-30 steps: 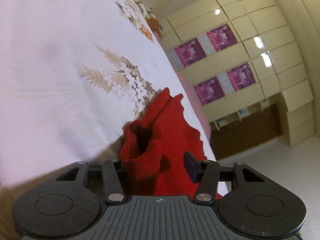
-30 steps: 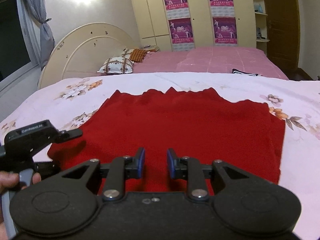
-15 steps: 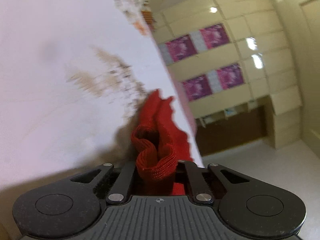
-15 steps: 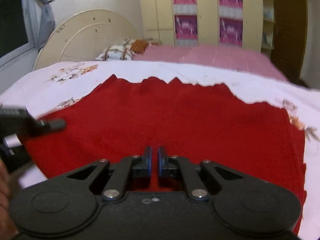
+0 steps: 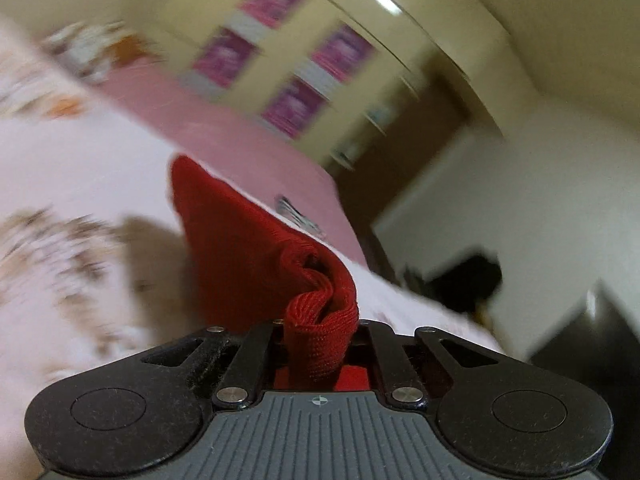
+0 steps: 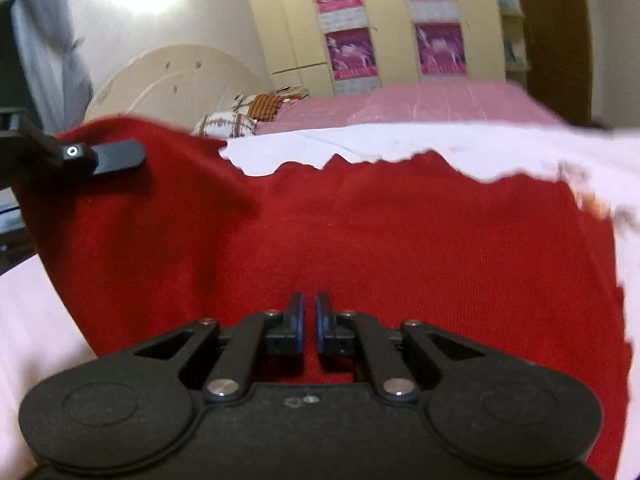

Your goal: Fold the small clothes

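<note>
Your left gripper (image 5: 320, 330) is clamped on a bunched ribbed edge of the red garment (image 6: 360, 240), lifting that corner at 10 o'clock in the right view. Your right gripper (image 6: 308, 320) is nearly closed, its 2 fingers low over the red cloth spread on the floral bedsheet (image 6: 400, 144); whether it pinches fabric, I cannot tell

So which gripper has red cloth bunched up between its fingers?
The left gripper: a bunched corner of the red cloth sits clamped in it. The right gripper shows only a thin gap.

Both wrist views low over bed (image 6: 400, 140), facing wardrobe (image 6: 296, 12), sharing red garment (image 6: 400, 240)
</note>
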